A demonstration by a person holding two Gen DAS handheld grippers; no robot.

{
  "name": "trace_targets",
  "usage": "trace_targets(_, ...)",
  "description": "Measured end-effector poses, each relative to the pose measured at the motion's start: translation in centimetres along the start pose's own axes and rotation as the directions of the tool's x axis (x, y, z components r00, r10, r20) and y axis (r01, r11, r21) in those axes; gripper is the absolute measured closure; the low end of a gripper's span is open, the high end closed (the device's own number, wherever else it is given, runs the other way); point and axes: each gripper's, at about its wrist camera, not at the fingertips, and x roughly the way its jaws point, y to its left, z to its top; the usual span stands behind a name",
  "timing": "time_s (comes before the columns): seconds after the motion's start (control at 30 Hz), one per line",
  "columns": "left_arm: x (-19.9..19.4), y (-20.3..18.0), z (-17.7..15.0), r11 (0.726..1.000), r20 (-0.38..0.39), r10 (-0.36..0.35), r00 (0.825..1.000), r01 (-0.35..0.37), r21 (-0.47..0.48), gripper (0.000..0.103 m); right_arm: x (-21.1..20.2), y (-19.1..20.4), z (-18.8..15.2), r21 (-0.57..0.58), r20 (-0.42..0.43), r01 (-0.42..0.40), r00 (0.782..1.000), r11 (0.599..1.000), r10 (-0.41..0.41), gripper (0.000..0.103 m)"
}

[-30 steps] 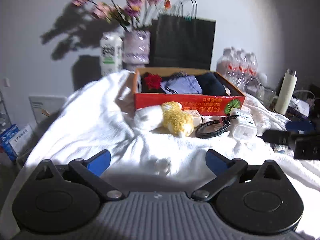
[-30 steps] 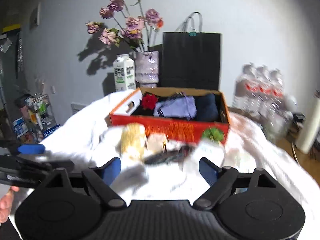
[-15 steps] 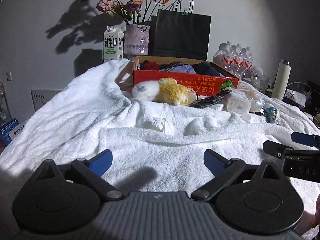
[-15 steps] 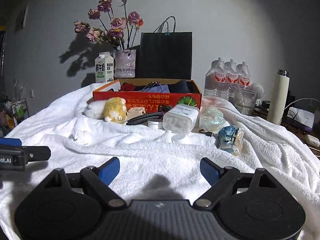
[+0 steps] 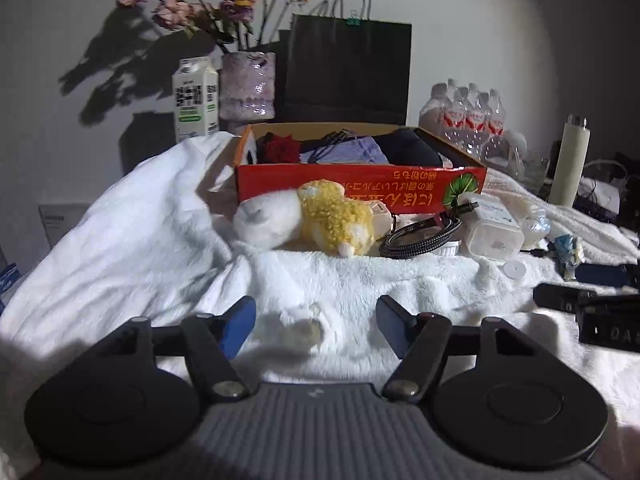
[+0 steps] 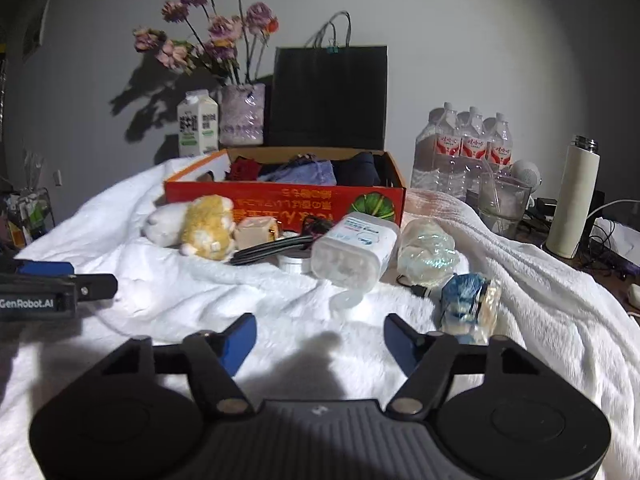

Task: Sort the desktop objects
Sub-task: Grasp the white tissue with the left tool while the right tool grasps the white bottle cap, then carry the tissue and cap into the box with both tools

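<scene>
"GenRobot.AI" is showing in white on the left gripper at the right wrist view's left edge, while the print on the orange box is running upside down (too blurred to read). The plush toy is lying on the white blanket against the box front, long axis left to right, beside the coiled cable and clear container, whose base is facing the camera. Both the left gripper and the right gripper are hovering with fingers apart, holding nothing, over bare blanket.
</scene>
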Motion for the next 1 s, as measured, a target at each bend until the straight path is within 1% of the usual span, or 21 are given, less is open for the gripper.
trace_targets(0.07, 1.7, -0.2, 0.2, 1.0, -0.031, -0.008, 0.999, 0.009, 0.027, 0.038, 1.9, -0.6, 0.8, 0.003, -0.02, 0.011, 1.0, 1.0, -0.011, 0.042)
trace_targets(0.1, 2.3, -0.2, 0.3, 1.0, -0.045, -0.011, 0.999, 0.013, 0.028, 0.046, 2.9, -0.9, 1.2, 0.003, -0.033, 0.014, 0.999, 1.0, -0.014, 0.045)
trace_targets(0.13, 3.0, -0.1, 0.2, 1.0, -0.065, -0.016, 0.998, 0.017, 0.023, 0.055, 3.7, -1.1, 1.5, 0.004, -0.042, 0.018, 0.999, 1.0, -0.018, 0.051)
trace_targets(0.17, 3.5, 0.0, 0.0, 1.0, -0.085, -0.024, 0.996, 0.025, 0.014, 0.06, 4.6, -1.3, 1.7, 0.006, -0.052, 0.025, 0.998, 1.0, -0.025, 0.057)
trace_targets(0.2, 3.9, 0.1, -0.2, 1.0, -0.102, -0.028, 0.994, 0.029, 0.005, 0.068, 5.4, -1.5, 1.9, 0.008, -0.069, 0.033, 0.997, 0.999, -0.033, 0.06)
trace_targets(0.23, 4.1, 0.2, -0.6, 1.0, -0.11, -0.028, 0.994, 0.029, 0.005, 0.073, 6.1, -1.6, 1.9, 0.013, -0.085, 0.038, 0.996, 0.999, -0.037, 0.066)
trace_targets(0.27, 4.4, 0.3, -0.9, 0.999, -0.119, -0.034, 0.992, 0.035, 0.01, 0.073, 6.8, -1.8, 1.9, 0.019, -0.099, 0.035, 0.995, 0.999, -0.033, 0.071)
trace_targets(0.33, 4.3, 0.4, -1.0, 0.999, -0.118, -0.046, 0.992, 0.047, 0.002, 0.076, 7.6, -1.9, 1.5, 0.034, -0.12, 0.009, 0.993, 0.999, -0.005, 0.072)
trace_targets(0.37, 4.2, 0.5, -0.9, 0.999, -0.118, -0.048, 0.992, 0.048, 0.0, 0.076, 7.9, -1.8, 1.2, 0.038, -0.127, 0.008, 0.992, 0.999, -0.003, 0.072)
trace_targets(0.43, 4.2, 0.5, -0.9, 0.999, -0.118, -0.053, 0.992, 0.053, -0.001, 0.08, 8.2, -1.6, 0.8, 0.026, -0.119, 0.017, 0.993, 1.0, -0.014, 0.072)
trace_targets(0.53, 4.1, 0.5, -0.8, 0.999, -0.118, -0.054, 0.992, 0.053, -0.006, 0.083, 8.1, -1.5, 0.7, 0.023, -0.117, 0.018, 0.993, 1.0, -0.015, 0.075)
trace_targets(0.7, 3.9, 0.5, -0.7, 0.999, -0.116, -0.044, 0.992, 0.042, -0.016, 0.085, 8.0, -1.5, 0.8, 0.019, -0.115, 0.018, 0.993, 1.0, -0.016, 0.075)
trace_targets(0.77, 3.1, 0.2, -0.7, 0.999, -0.11, -0.038, 0.993, 0.037, -0.011, 0.086, 7.9, -1.4, 0.8, 0.013, -0.114, 0.019, 0.993, 1.0, -0.017, 0.075)
trace_targets(0.87, 0.8, -0.4, -0.7, 0.998, -0.08, -0.07, 0.994, 0.069, -0.014, 0.086, 7.4, -1.3, 0.8, 0.009, -0.106, 0.021, 0.994, 1.0, -0.019, 0.075)
trace_targets(0.93, -0.7, -0.6, -1.0, 0.997, -0.069, -0.076, 0.995, 0.074, -0.022, 0.086, 6.2, -1.0, 0.8, 0.013, -0.091, 0.012, 0.996, 1.0, -0.01, 0.075)
trace_targets(1.0, -2.0, -0.7, -1.3, 0.996, -0.067, -0.082, 0.994, 0.079, -0.039, 0.086, 4.7, -0.5, 0.9, 0.022, -0.067, -0.014, 0.998, 1.0, 0.016, 0.075)
